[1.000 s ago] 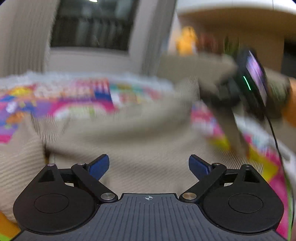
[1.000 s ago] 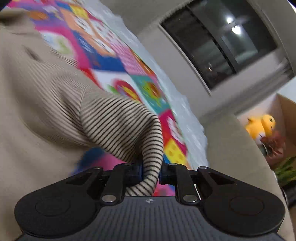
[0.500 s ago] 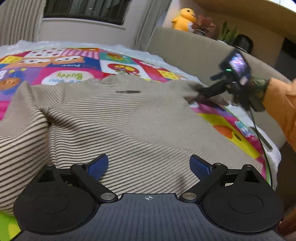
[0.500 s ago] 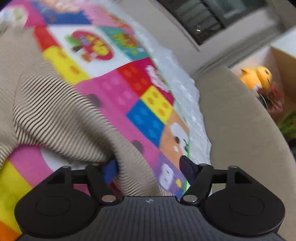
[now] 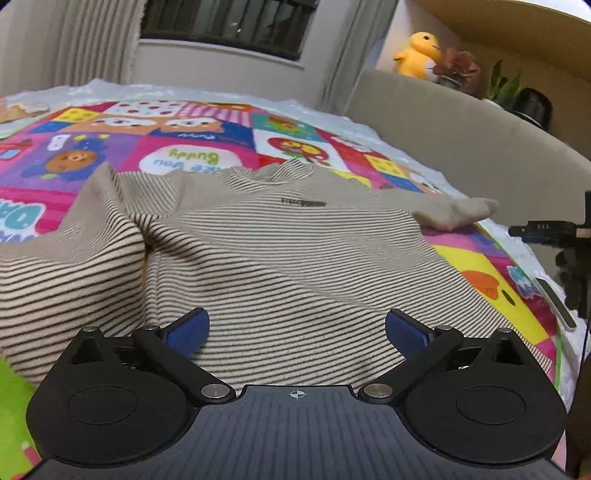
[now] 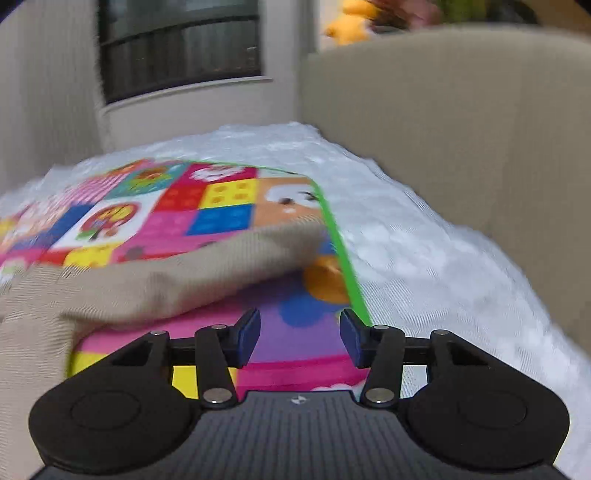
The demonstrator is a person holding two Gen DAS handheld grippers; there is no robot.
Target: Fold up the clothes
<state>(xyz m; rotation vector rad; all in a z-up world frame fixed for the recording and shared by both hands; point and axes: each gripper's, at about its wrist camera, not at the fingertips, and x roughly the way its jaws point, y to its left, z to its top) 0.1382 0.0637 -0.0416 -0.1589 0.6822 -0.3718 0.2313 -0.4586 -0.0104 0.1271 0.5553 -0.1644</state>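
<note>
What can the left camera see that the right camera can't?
Only the left wrist view shows the sweater's whole striped front with its small chest label, the left gripper open over it, and the potted plants on the ledge. Only the right wrist view shows the right gripper, open and empty above the mat's green edge. Both show the sweater's right sleeve, the colorful play mat, the yellow plush toy and the dark window.

Striped sweater (image 5: 280, 254) on colourful play mat (image 5: 184, 147)
</note>
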